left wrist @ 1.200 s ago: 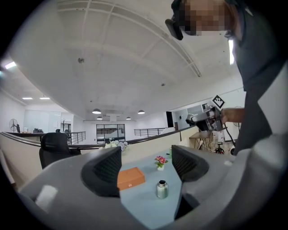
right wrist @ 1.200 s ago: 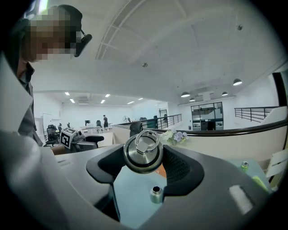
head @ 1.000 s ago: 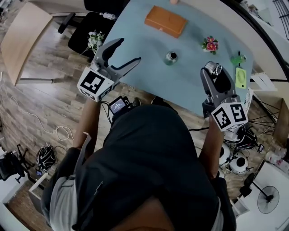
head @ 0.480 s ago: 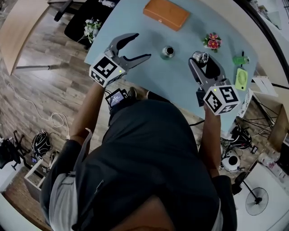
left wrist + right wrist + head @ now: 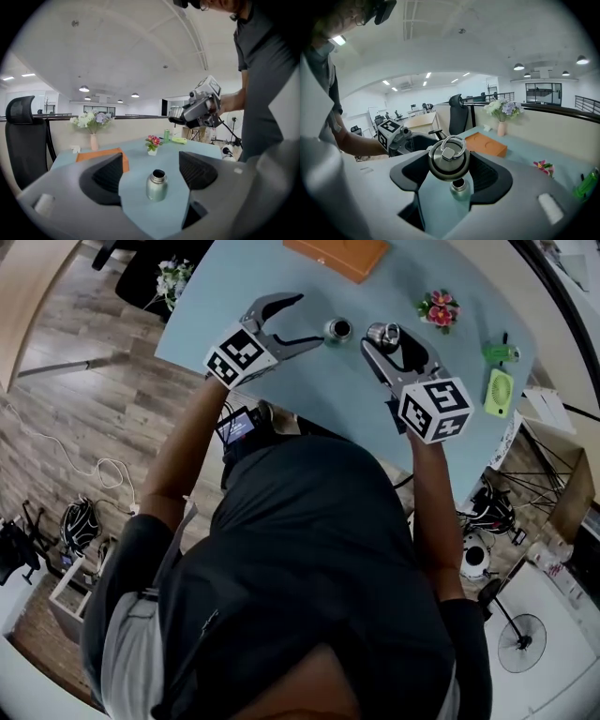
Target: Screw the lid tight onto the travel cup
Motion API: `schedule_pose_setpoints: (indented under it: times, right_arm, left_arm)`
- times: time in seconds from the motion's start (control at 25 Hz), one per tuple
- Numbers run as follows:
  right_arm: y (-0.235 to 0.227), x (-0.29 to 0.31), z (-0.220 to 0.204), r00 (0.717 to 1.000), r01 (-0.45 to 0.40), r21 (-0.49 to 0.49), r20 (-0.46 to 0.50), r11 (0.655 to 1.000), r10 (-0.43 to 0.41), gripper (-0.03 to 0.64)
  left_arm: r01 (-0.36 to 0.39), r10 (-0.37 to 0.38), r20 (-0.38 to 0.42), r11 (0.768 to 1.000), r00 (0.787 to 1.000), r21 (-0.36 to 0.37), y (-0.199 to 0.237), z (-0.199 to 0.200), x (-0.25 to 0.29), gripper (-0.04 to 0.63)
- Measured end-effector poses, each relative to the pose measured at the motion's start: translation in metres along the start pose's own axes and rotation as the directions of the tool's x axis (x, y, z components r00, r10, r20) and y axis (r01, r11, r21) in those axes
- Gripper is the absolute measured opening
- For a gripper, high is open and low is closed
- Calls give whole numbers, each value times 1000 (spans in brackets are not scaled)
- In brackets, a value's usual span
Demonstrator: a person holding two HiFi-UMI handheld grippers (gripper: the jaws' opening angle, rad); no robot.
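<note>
The steel travel cup (image 5: pixel 336 330) stands upright and open-mouthed on the light blue table (image 5: pixel 319 395). In the left gripper view the cup (image 5: pixel 156 185) sits just beyond my open left gripper (image 5: pixel 152 171), centred between the jaws and untouched. From the head view, my left gripper (image 5: pixel 309 319) reaches to the cup's left side. My right gripper (image 5: pixel 389 338) is shut on the round steel lid (image 5: pixel 382 333) with its ring handle. In the right gripper view the lid (image 5: pixel 448 159) hangs above and short of the cup (image 5: pixel 460 188), apart from it.
An orange box (image 5: pixel 337 254) lies at the table's far side. A small pot of flowers (image 5: pixel 438 310), a green bottle (image 5: pixel 500 352) and a green hand fan (image 5: pixel 498 392) stand to the right. A flower vase (image 5: pixel 169 277) is at the left edge.
Both grippers have moved forward over the table toward the cup. The left one now flanks the cup; the right one brought the lid leftward, close to it.
</note>
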State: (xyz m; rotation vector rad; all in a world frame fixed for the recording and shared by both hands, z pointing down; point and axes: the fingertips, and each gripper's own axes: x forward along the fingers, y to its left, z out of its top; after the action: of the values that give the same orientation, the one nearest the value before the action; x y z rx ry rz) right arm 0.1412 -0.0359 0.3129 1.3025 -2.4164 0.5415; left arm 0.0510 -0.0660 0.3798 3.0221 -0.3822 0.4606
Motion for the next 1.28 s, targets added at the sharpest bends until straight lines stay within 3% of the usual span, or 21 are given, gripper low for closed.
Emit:
schedule_pose_setpoints:
  times: [0.44, 0.92, 1.28]
  right_arm:
    - [-10, 49, -42, 990, -41, -40, -137, 998, 35, 265]
    - [-15, 93, -89, 951, -104, -145, -305, 984, 55, 264]
    - [-16, 107, -113, 930, -130, -193, -364, 973, 52, 265]
  left_arm:
    - [86, -83, -78, 996, 994, 38, -7, -54, 52, 409]
    - [189, -178, -158, 980, 971, 62, -22, -96, 97, 419]
    - [210, -194, -197, 976, 961, 65, -29, -118, 115, 420]
